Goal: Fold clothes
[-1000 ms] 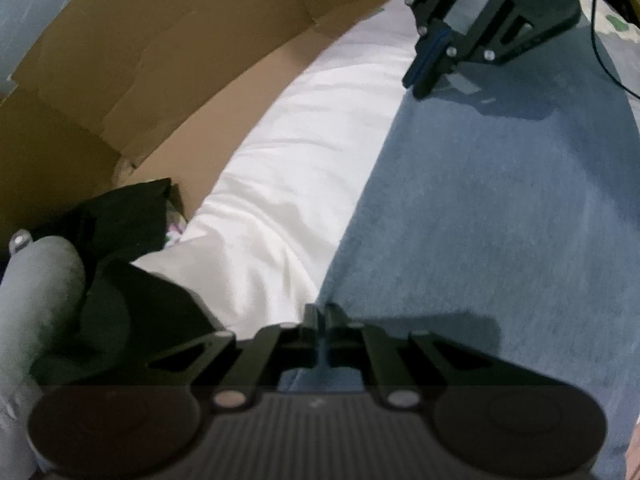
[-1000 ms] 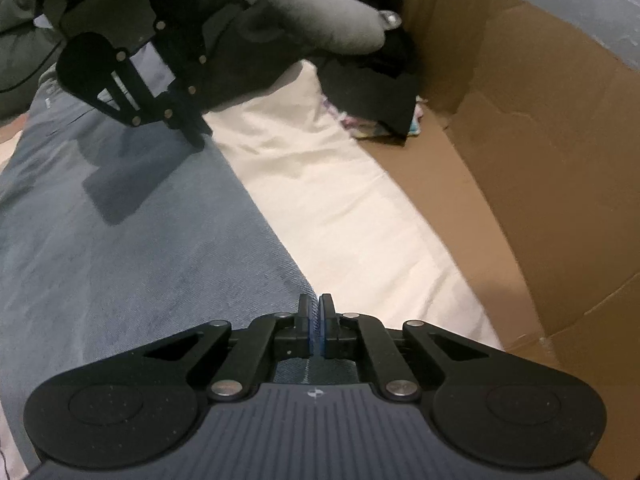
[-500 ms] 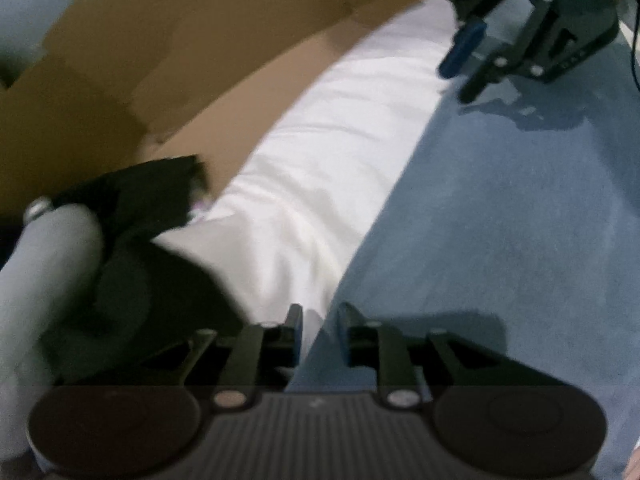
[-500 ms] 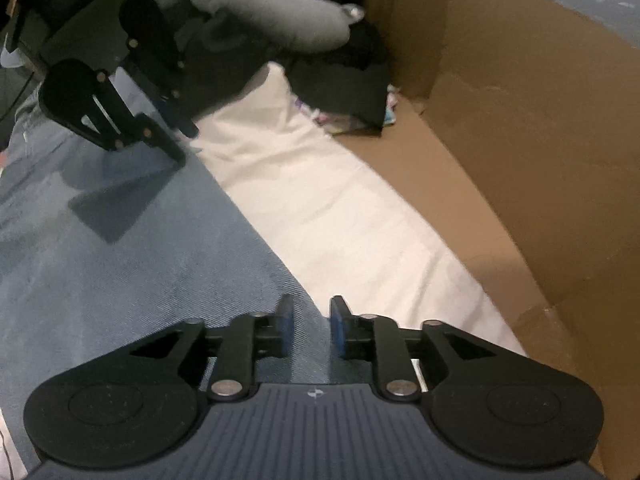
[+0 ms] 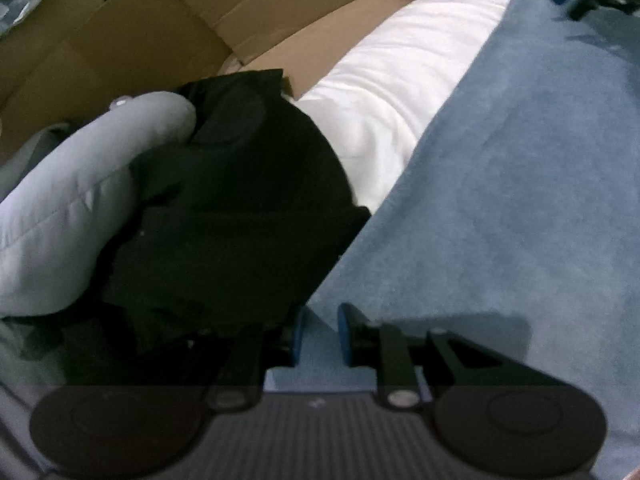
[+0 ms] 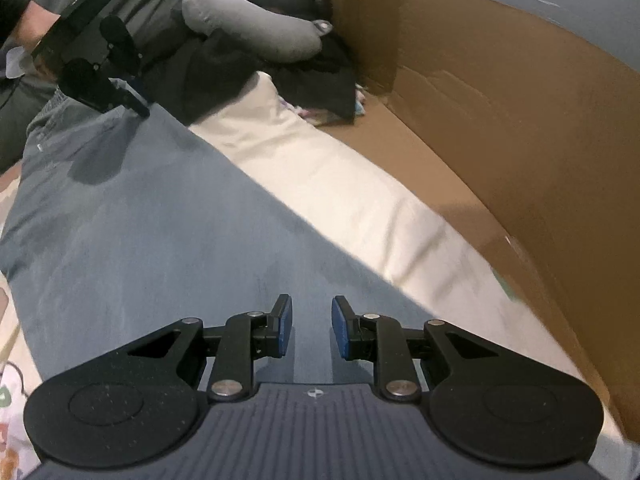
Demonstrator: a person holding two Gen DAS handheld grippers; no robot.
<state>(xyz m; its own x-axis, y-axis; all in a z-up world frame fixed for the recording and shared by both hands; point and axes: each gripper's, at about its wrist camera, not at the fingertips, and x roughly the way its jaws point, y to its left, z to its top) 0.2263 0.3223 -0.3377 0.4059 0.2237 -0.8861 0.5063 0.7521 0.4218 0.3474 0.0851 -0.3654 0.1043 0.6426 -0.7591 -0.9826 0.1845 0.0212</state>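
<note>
Over the blue garment point(image 6: 140, 240), both jaws now parted.
A second ago each gripper pinched its long edge; the left gripper point(image 5: 320, 336) and right gripper point(image 6: 311, 330) have released it, flat beside the white bedding point(image 6: 340, 184), suggesting a fold just laid.

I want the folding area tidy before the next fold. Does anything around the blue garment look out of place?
Yes. A grey neck pillow sits on a crumpled black garment heaped at one end of the white bedding, beside the blue garment. An opened cardboard box runs along the bedding. Both grippers are open and empty.
</note>
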